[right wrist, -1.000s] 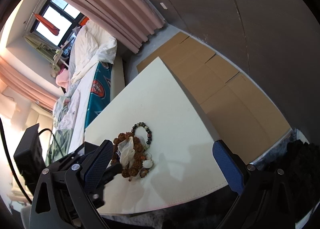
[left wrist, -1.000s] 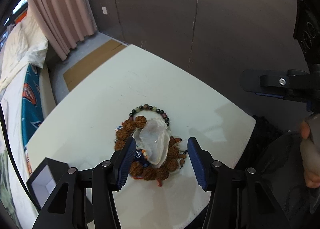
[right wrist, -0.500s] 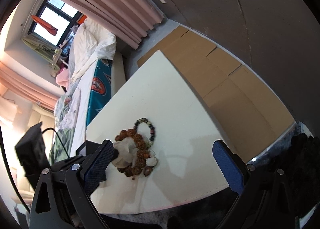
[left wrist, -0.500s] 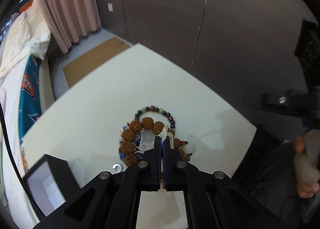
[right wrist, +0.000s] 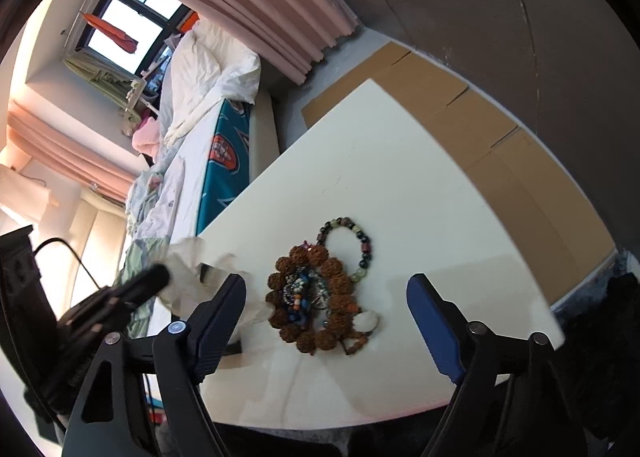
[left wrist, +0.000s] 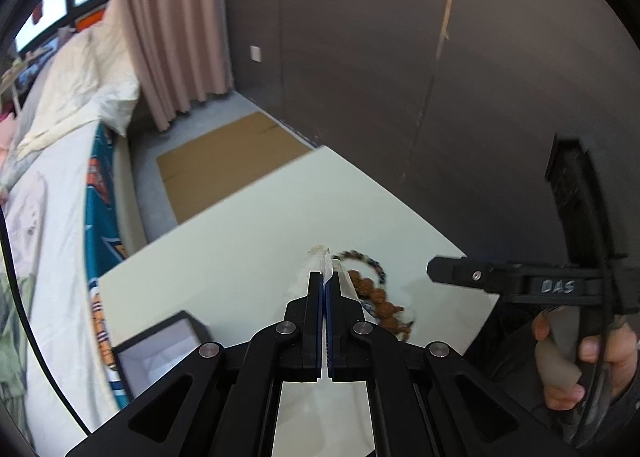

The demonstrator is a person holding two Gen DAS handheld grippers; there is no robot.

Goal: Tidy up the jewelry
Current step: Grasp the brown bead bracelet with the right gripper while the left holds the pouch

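Note:
A heap of jewelry lies on the white table: a big brown seed-bead bracelet, a mixed-colour bead bracelet behind it, and small blue and silver pieces inside the brown ring. My left gripper is shut on a clear plastic bag and holds it lifted above the table, left of the heap; the bag also shows in the right wrist view. My right gripper is open and empty, with the heap between its fingers.
An open black box with a pale lining stands at the table's near left corner. A bed runs along the left of the table. Flat cardboard lies on the floor beyond it, and a dark wall stands behind.
My left gripper shut on the plastic bag over the heap, lifted it and carried it left, uncovering the jewelry. My right gripper came closer to the heap.

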